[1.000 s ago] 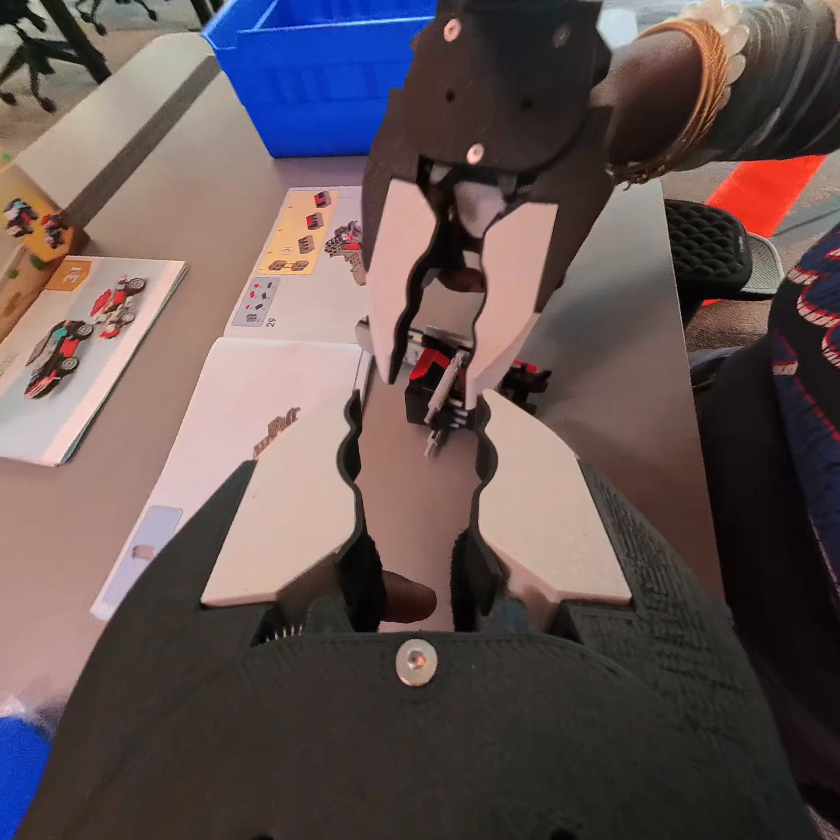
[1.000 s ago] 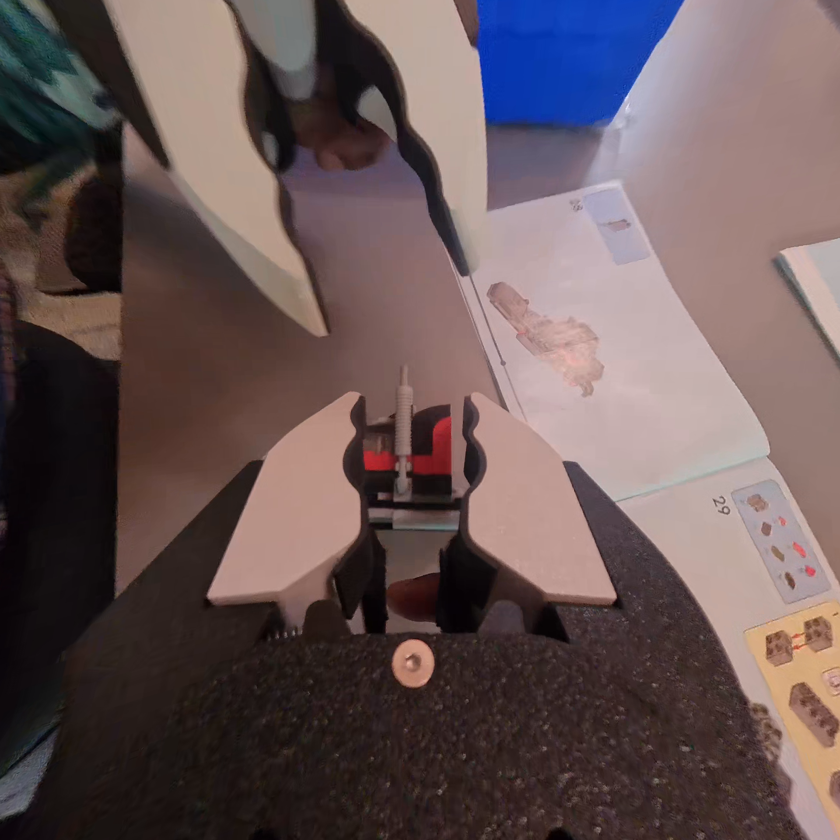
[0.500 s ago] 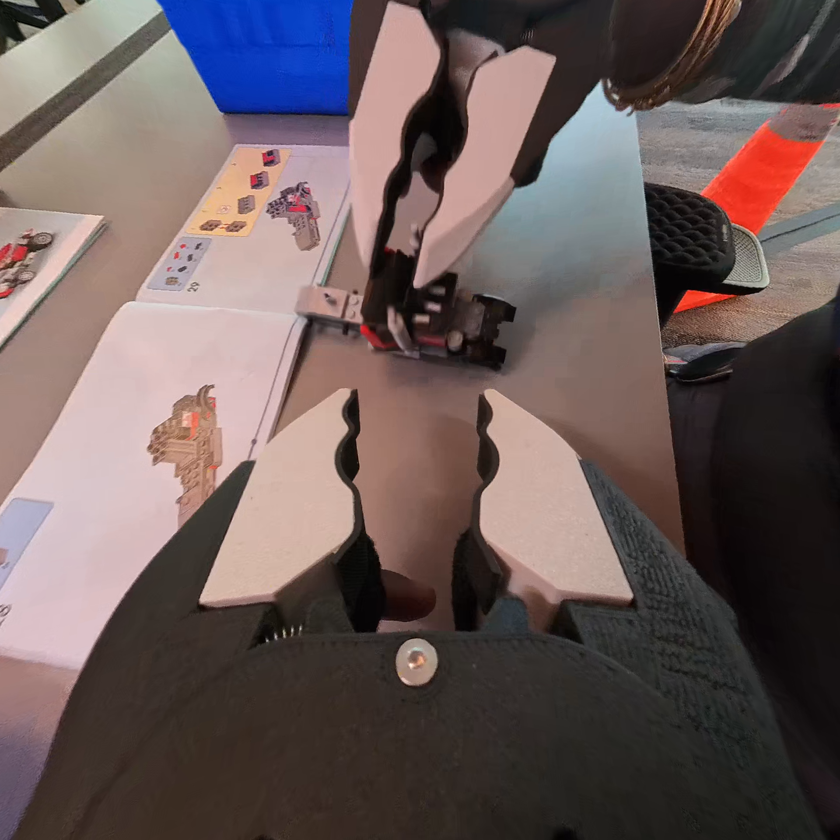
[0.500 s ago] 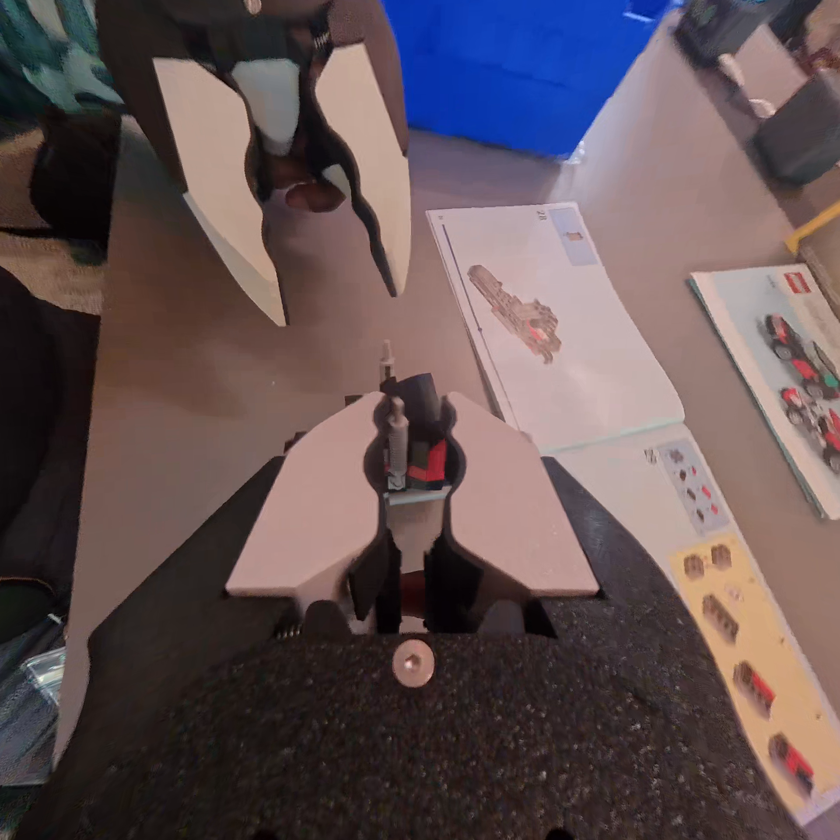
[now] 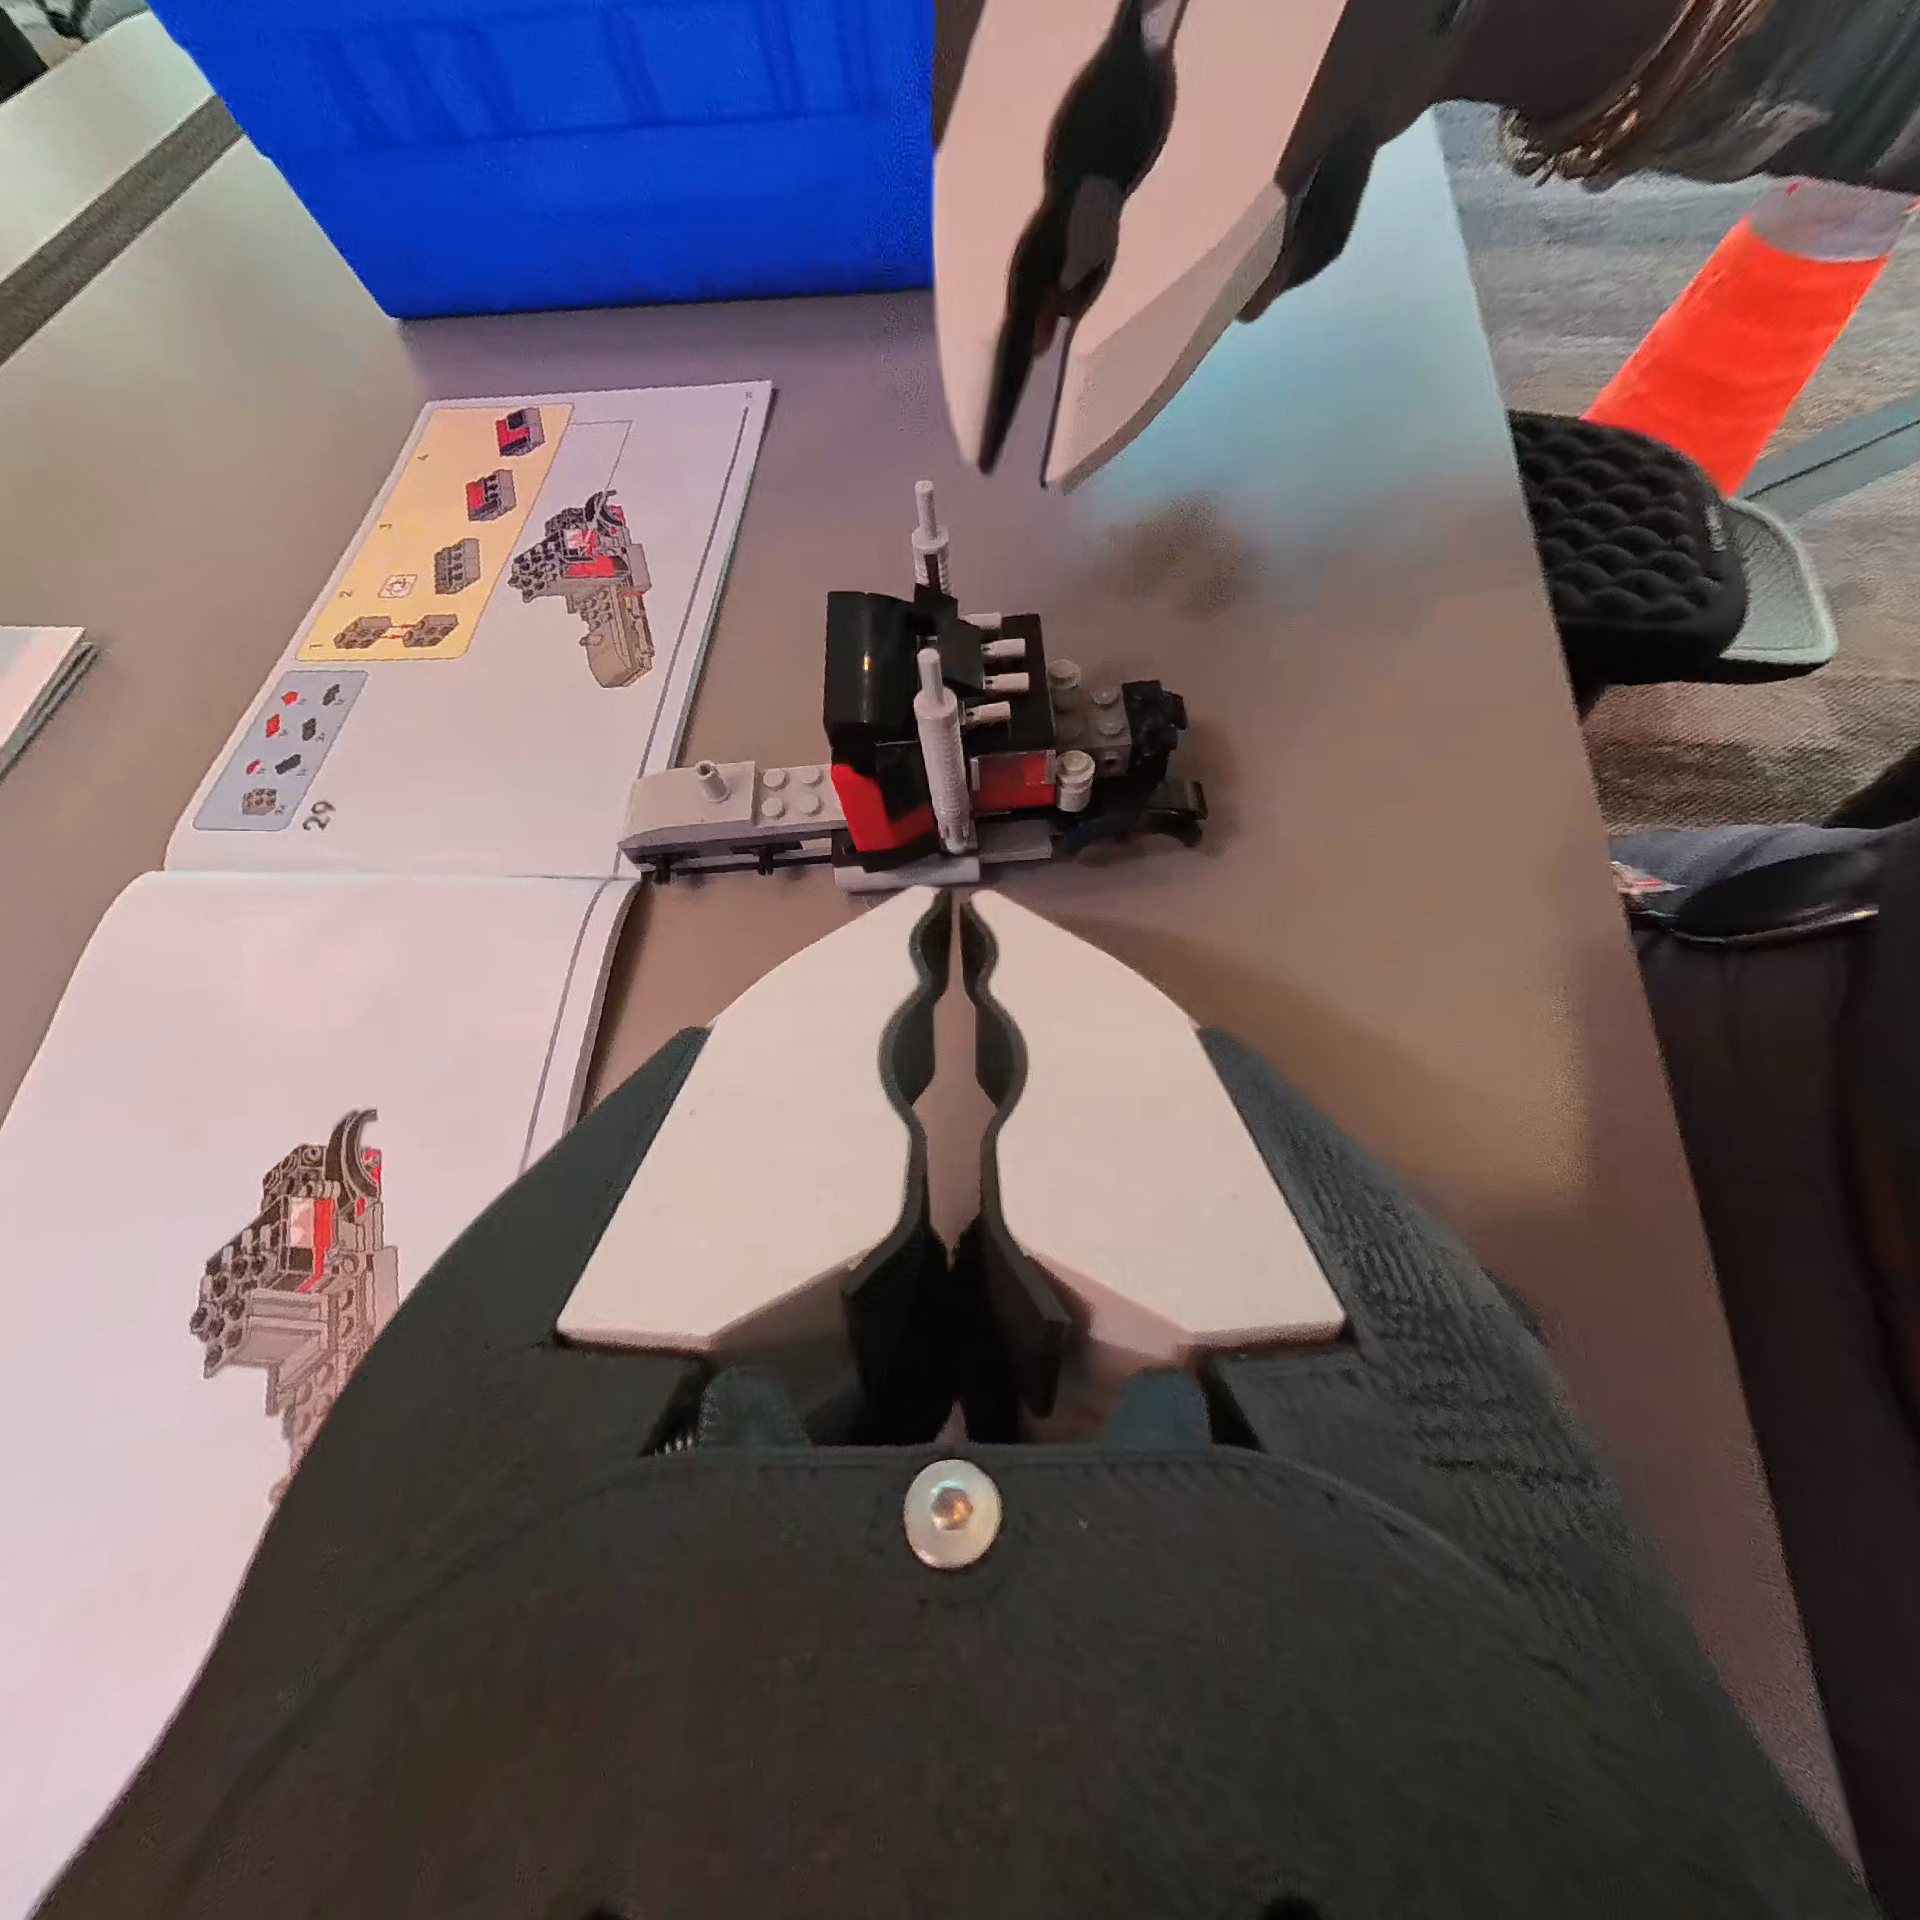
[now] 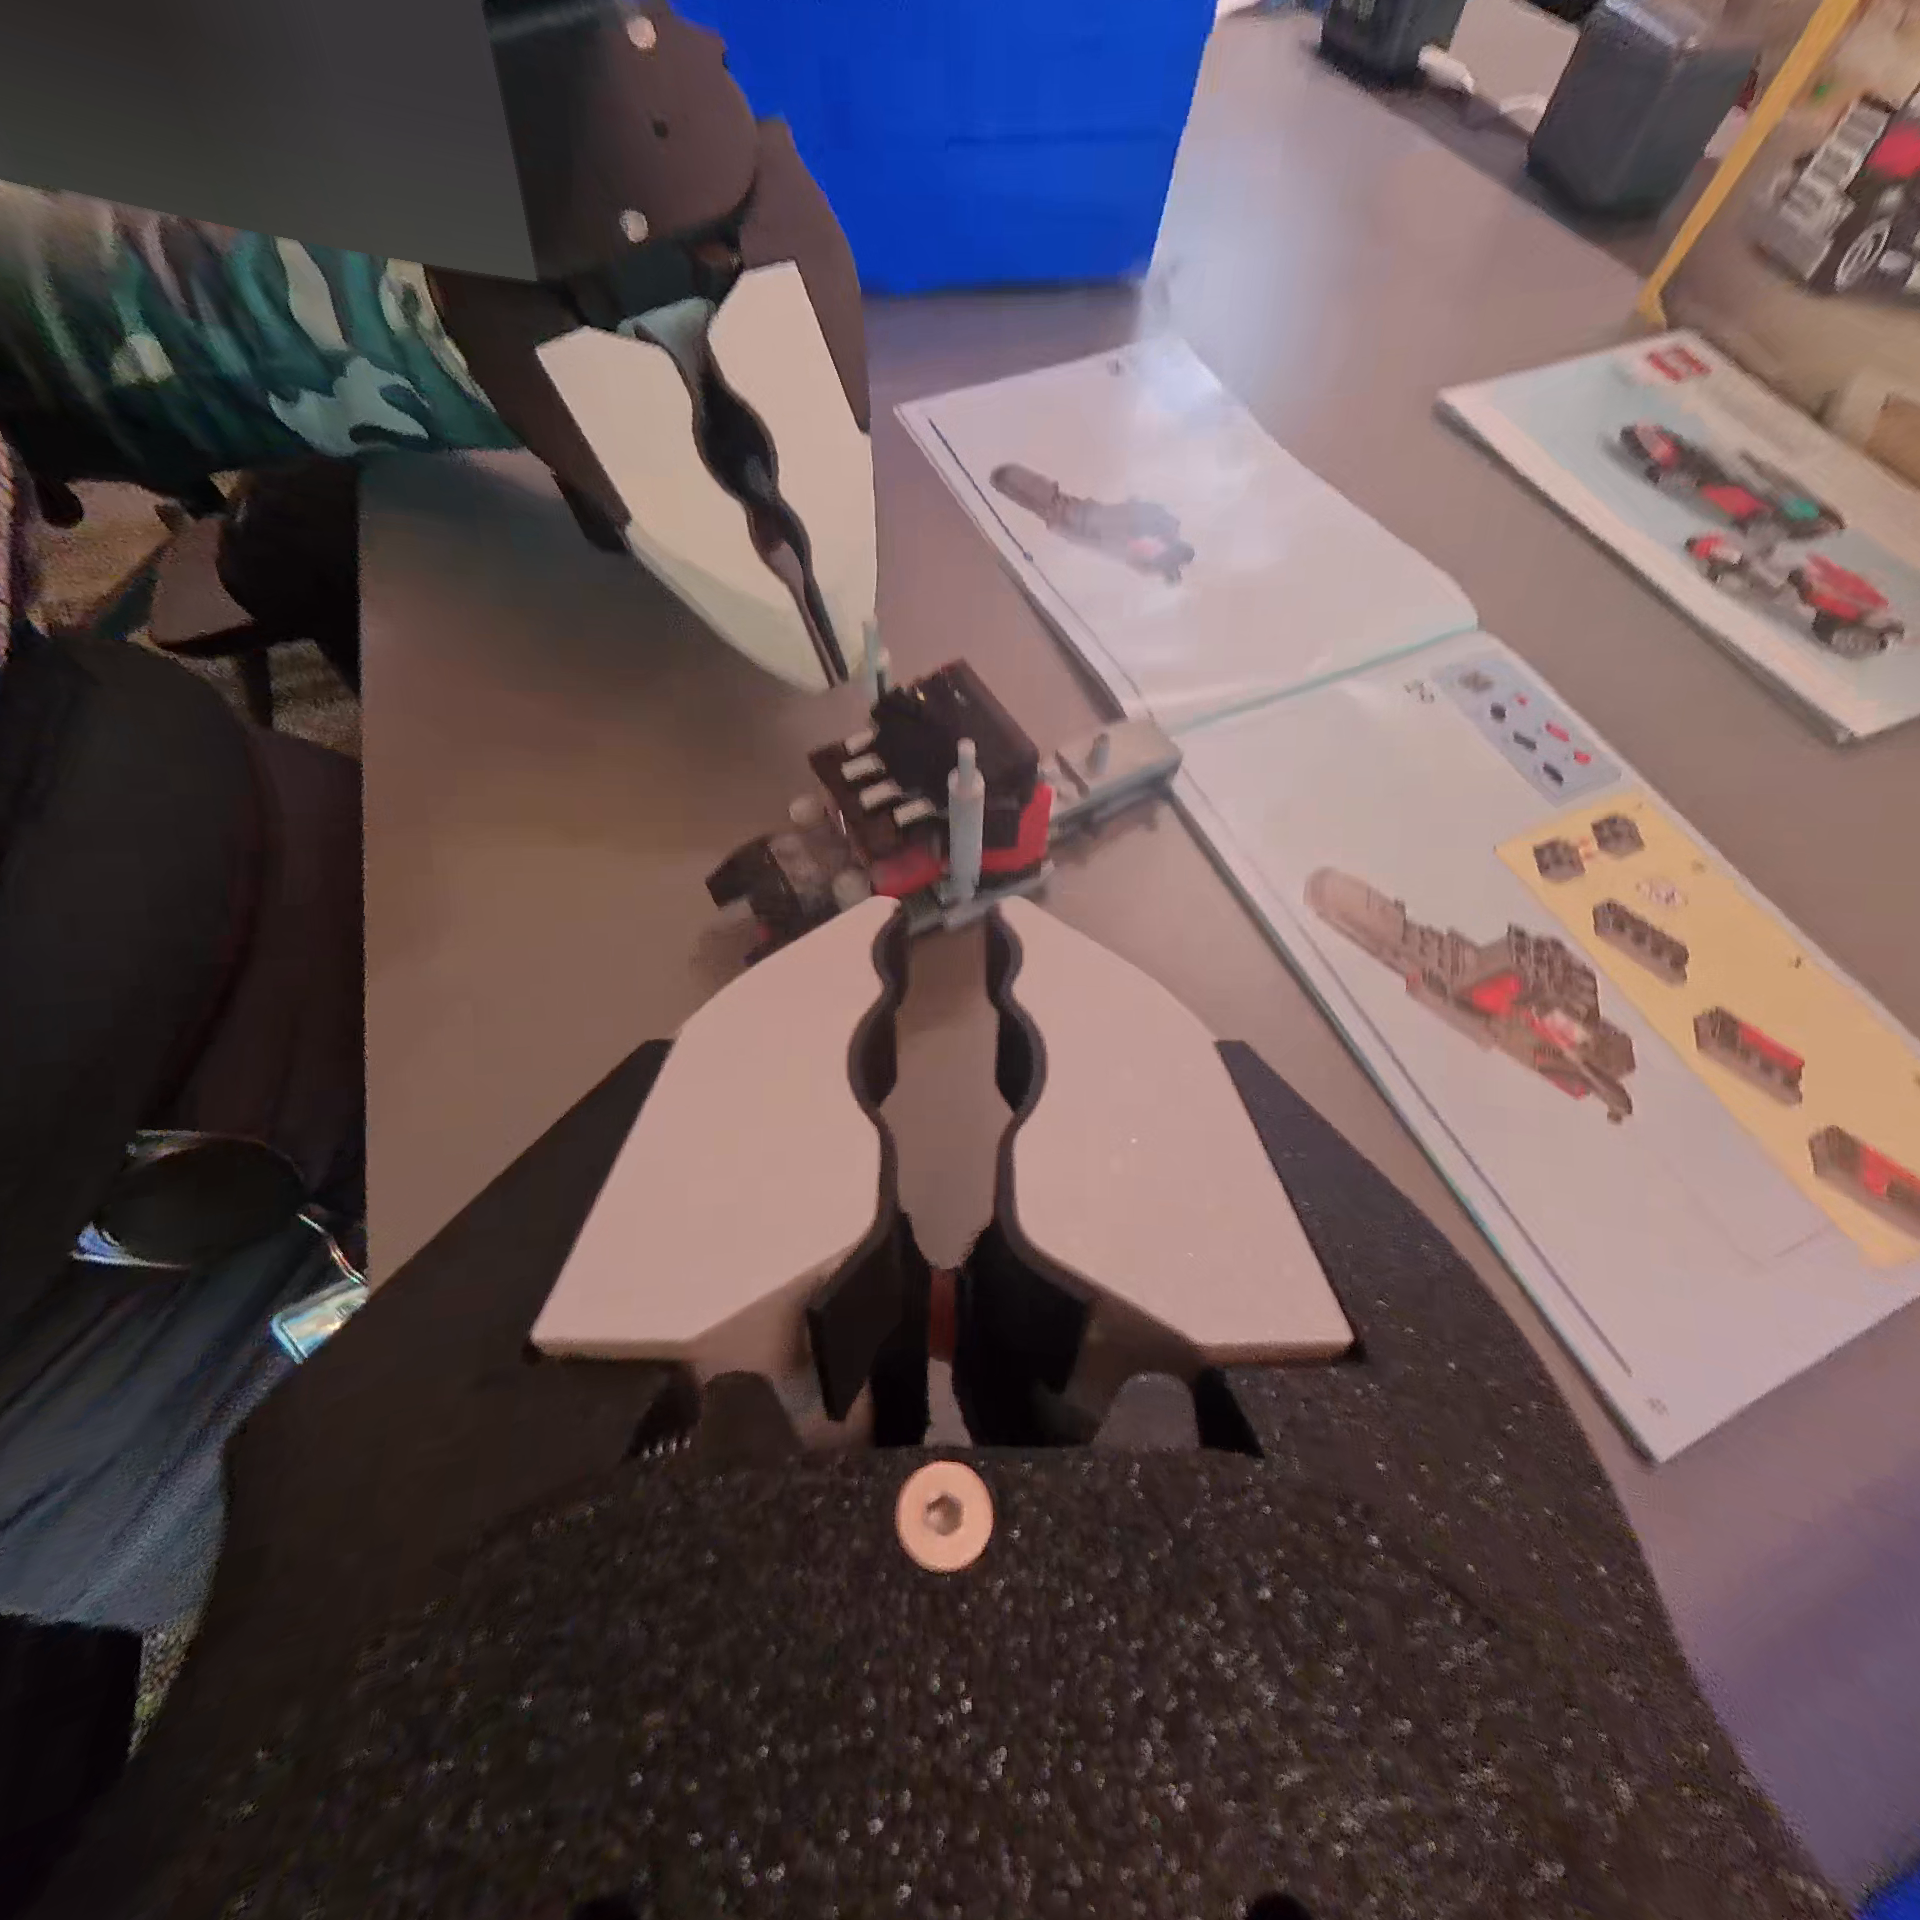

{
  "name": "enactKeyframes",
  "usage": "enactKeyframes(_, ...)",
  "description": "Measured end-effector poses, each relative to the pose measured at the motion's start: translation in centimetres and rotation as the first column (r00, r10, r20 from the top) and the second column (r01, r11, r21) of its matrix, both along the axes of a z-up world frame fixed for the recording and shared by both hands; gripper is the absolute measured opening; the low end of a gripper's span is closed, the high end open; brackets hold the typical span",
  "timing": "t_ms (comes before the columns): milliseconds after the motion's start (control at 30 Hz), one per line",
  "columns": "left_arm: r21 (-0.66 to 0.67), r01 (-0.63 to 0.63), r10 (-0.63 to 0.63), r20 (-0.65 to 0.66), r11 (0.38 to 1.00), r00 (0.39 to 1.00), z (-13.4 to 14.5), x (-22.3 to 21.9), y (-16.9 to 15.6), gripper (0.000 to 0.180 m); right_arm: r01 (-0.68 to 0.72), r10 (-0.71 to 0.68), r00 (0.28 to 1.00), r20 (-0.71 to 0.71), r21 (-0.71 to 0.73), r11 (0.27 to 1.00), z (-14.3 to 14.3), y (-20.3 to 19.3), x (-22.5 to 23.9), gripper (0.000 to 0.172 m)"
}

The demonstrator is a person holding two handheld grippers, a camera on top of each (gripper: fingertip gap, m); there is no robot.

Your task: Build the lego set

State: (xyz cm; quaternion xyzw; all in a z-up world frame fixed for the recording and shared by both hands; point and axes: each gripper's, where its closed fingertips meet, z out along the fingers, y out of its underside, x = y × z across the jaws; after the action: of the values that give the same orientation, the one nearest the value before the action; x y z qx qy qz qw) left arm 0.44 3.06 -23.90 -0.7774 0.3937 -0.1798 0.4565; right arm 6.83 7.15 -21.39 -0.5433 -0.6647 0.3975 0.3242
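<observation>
— Hovering shut, that left claw [image 5: 952,906]?
— Yes, pinched on nothing, tips just short of the brick truck [image 5: 935,748] on the table [image 5: 1351,831].
— The right claw [image 6: 943,920]?
— Slightly parted, bare, just beside it.

brick model [image 5: 935,727] on table [image 5: 1351,935] | booklet [image 5: 468,644] left | bin [image 5: 540,156] behind

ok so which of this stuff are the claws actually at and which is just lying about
At the claws:
- brick truck model
- left claw, shut, tips just short of the model
- right claw, slightly open, nothing in it, raised over the model

Lying about:
- open instruction booklet
- second booklet
- blue bin
- orange cone
</observation>
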Motion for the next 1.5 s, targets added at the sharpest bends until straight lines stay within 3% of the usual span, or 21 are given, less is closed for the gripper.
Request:
enactKeyframes(100,0.008,0.011,-0.010,-0.064,1.000,0.998,-0.7,0.8,0.4,0.001,0.004,-0.005,1.000,0.026,0.033,0.999,-1.4,0.5,-0.2,0.005)
enactKeyframes(233,0.023,0.008,-0.006,-0.092,1.000,0.996,-0.9,1.5,1.0,0.001,-0.042,0.037,0.996,0.079,0.064,0.997,-3.0,0.3,-1.3,0.011)
enactKeyframes(467,0.008,-0.025,0.026,-0.122,1.000,0.992,-1.0,0.9,1.2,0.003,-0.103,0.099,0.992,0.073,0.054,0.993,-3.2,-1.0,-2.3,0.008)
enactKeyframes(600,0.009,-0.046,0.047,-0.086,0.999,0.995,-0.6,-0.5,1.0,0.029,-0.125,0.118,0.989,0.093,0.075,0.989,-3.4,-0.5,-1.5,0.025)
enactKeyframes(700,-0.004,0.003,-0.003,-0.012,1.000,1.000,-0.2,0.5,1.2,0.050,-0.195,0.193,0.980,0.055,0.042,0.980,-2.9,-1.2,-1.9,0.061)
enactKeyframes(800,-0.058,0.060,-0.059,0.020,0.997,0.998,-0.5,1.6,1.4,0.055,-0.267,0.267,0.962,0.061,-0.006,0.964,-3.2,-2.2,-2.7,0.080)
enactKeyframes(1167,-0.041,0.149,-0.146,0.058,0.988,0.988,0.1,1.7,0.5,0.051,-0.289,0.289,0.956,0.041,-0.012,0.957,-3.0,-3.5,-4.2,0.073)
enactKeyframes(1333,0.015,0.170,-0.170,0.113,0.985,0.979,3.2,0.6,0.5,0.051,-0.289,0.287,0.956,-0.066,-0.023,0.957,0.1,-3.8,-5.4,0.072)
enactKeyframes(1500,0.064,0.211,-0.215,0.052,0.975,0.975,6.3,-1.6,3.2,0.051,-0.285,0.286,0.954,-0.094,0.028,0.958,2.8,-1.2,-7.8,0.073)
